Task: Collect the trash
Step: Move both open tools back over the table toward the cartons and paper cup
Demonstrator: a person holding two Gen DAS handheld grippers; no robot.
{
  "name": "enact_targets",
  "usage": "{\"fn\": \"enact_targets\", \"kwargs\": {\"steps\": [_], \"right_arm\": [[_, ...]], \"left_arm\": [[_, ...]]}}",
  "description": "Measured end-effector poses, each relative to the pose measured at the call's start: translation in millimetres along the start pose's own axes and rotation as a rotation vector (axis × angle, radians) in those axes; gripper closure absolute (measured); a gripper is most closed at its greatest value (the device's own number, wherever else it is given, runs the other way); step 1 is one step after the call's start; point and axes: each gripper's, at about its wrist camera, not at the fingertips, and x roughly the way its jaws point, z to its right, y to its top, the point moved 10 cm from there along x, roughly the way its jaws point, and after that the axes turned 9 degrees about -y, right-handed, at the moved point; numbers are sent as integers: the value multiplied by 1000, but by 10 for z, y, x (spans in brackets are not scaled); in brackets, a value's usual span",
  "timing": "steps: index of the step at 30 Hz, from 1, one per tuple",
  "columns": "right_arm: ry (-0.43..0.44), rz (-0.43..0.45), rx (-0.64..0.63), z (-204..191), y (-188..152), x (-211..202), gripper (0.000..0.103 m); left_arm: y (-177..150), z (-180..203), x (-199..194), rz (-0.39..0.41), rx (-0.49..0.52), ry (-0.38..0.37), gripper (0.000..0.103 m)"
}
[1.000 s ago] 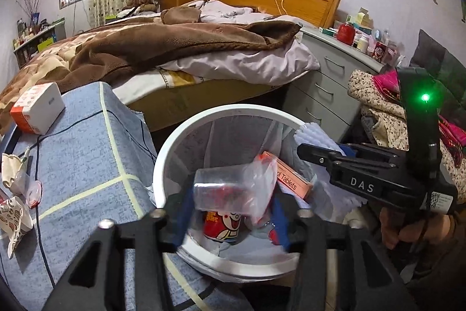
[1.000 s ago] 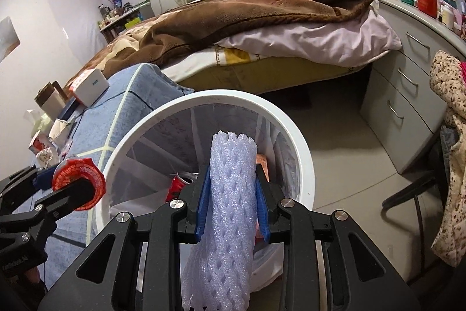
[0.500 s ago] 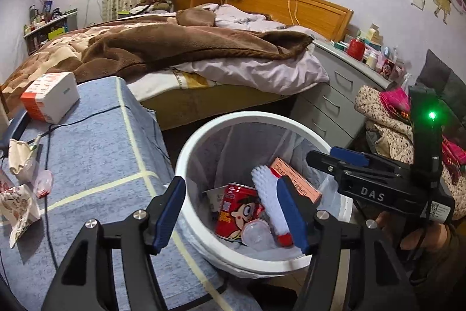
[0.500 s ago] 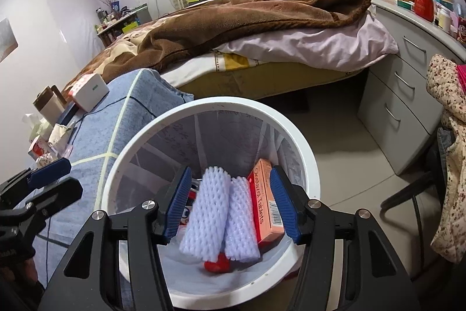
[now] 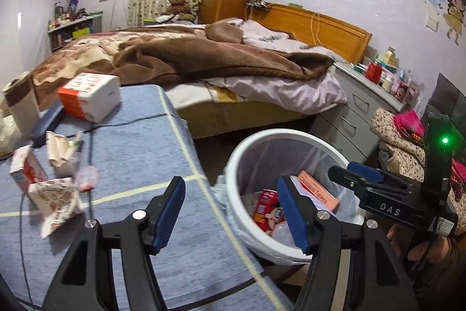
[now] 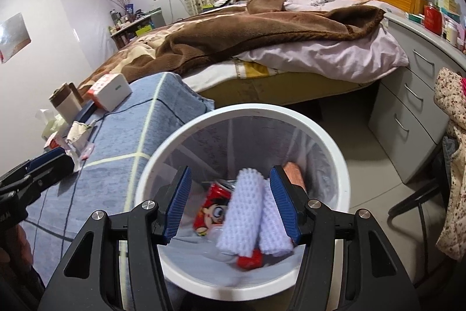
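Observation:
A white trash bin (image 6: 335, 153) stands beside the blue-covered table (image 5: 139, 153); it also shows in the left wrist view (image 5: 241, 153). Inside lie white foam netting (image 6: 247, 220), a red can (image 6: 212, 212) and an orange box (image 5: 319, 191). My right gripper (image 6: 230, 203) is open and empty over the bin. My left gripper (image 5: 233, 212) is open and empty over the table's edge, left of the bin. Crumpled wrappers (image 5: 55, 200), crumpled paper (image 5: 62, 147) and a small red-white box (image 5: 26, 168) lie on the table.
An orange-white carton (image 5: 90, 95), a cup (image 5: 20, 104) and a black cable (image 5: 90, 165) are on the table. A bed (image 5: 204, 63) is behind, grey drawers (image 6: 413, 107) to the right, clothes on a chair (image 6: 454, 153) beside the bin.
Both grippers opened and dropped their loads into the bin: left the plastic bag with a cup, right the foam netting. The left gripper then swung left toward the table.

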Motion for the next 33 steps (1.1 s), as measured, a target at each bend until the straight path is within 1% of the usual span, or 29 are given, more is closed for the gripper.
{"fn": "enact_targets", "kwargs": {"steps": [3,5,9,11,15,21,24,30,33], "right_arm": [[19,9,-13,-135,16,-10,45],[30,15,-26,-241,30,-2,45],[65,15,-41,-473,56,40,45],[82,11,-58,-611,73,86,45],[109,5,-84,-873,108,157,45],[170,17,-132,-1325,178,228,45],[190,11,-165,-1561,210,318,45],[236,-26,-202,-1962,244,500,45],[248,-40,-222,-2102,277,586,45]], "left_arm": [[20,-181,-126,24,-23,28,35],[29,-335,-200,37,-39,60,35],[35,-718,-355,65,-98,109,35],[38,-930,-444,78,-118,154,35],[34,-1293,-592,102,-174,202,35],[0,-1821,-787,125,-224,297,35],[-26,-2022,-852,127,-224,353,35],[-110,-2354,-754,83,-273,343,35],[-120,-2444,-680,67,-267,353,34]]}}
